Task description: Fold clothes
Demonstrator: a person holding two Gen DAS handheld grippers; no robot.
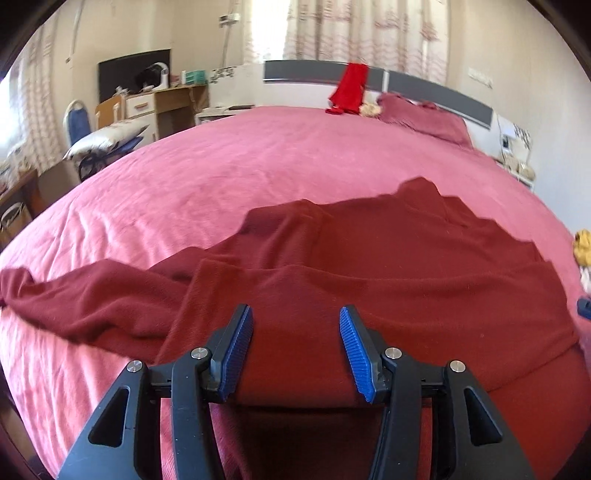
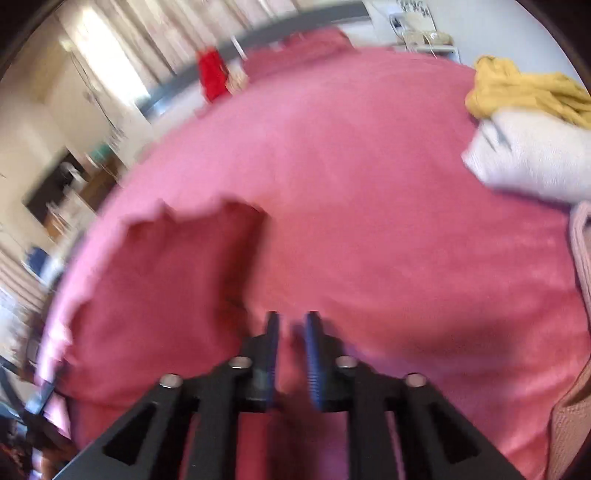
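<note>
Barely started folding: maroon garment sprawls unfolded ahead of the released left tongs, right tongs nearly clenched, empty.

A dark maroon garment lies spread on the pink bedspread. Both grippers are black with ribbed blue pads. By the grey-and-white headboard hangs something bright red. Off to one side sit a mustard-yellow cloth and a white one. The curtains are pale with a faint reddish pattern.
</note>
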